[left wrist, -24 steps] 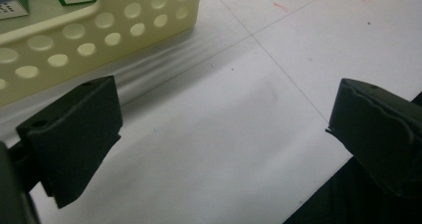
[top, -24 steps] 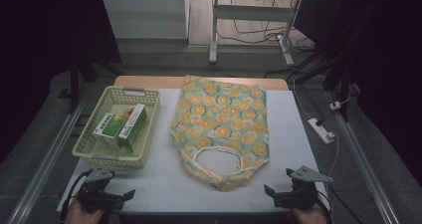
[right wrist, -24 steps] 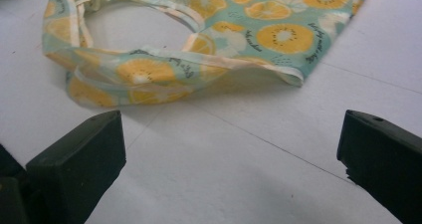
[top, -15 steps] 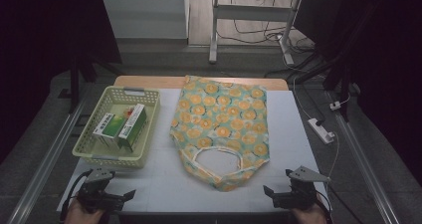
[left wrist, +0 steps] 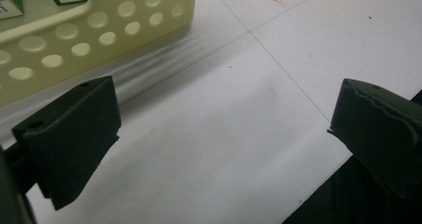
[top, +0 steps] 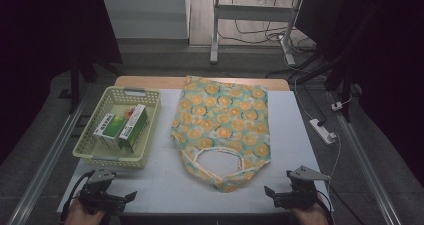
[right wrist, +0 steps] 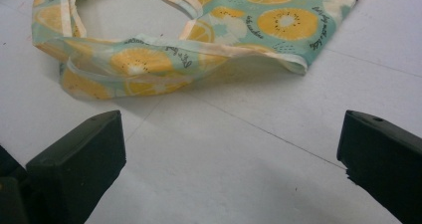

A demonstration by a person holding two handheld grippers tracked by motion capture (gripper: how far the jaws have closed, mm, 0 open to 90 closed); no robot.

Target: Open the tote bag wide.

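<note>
Left tongs [top: 131,197] sit low at the near left corner of the counter [top: 295,130], held by the left hand [top: 82,214] at the near edge and pointing inward toward the middle. Jaws spread wide, nothing between them; in the left gripper view only bare counter lies in the gap, with the basket wall just beyond.

Right tongs [top: 269,192] sit at the near right corner, held by the right hand [top: 310,216], pointing inward toward the left tongs. Jaws likewise wide apart and empty.

Fruit-print bag [top: 222,127] lies flat on the counter's middle, running from the far edge toward the near edge, handle loop at its near end. Right gripper view: the handle loop lies just ahead of the right tongs, not touching.

Yellow perforated basket [top: 87,152] stands on the left side, near the left tongs. Two green-and-white boxes [top: 120,127] lie side by side in it.
</note>
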